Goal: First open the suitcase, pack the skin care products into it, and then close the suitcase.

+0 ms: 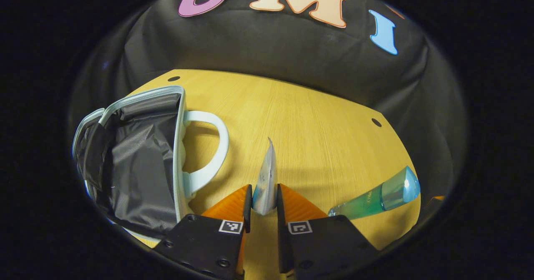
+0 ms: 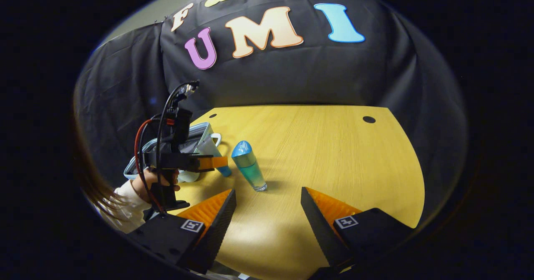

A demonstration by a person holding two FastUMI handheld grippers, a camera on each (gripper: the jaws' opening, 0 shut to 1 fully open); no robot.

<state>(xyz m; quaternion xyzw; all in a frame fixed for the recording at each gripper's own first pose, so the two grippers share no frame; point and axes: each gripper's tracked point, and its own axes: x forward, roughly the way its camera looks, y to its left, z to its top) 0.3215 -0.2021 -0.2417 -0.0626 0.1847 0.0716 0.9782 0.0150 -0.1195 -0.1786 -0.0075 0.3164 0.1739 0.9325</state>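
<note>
**Hand-held gripper: tube held, suitcase open**

Left hand-held gripper point(image 1: 264, 200) clamped on a squeeze tube point(image 1: 267, 180), lower centre. Open suitcase point(image 1: 133, 159) at left on the tabletop point(image 1: 317, 125). Right hand-held gripper point(image 2: 268, 198) wide open, empty; green bottle point(image 2: 249, 166) standing ahead, unpacked. Judged: opening done; packing, closing remain.

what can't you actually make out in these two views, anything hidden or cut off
- Suitcase floor, left gripper view: dark lining folds hide whether anything is inside; its near corner is cut off by the left gripper.
- Tube clamped there: seen edge-on, so its face is unreadable.
- Suitcase, right gripper view: mostly behind the left gripper.
- Green bottle label: too small.
</note>
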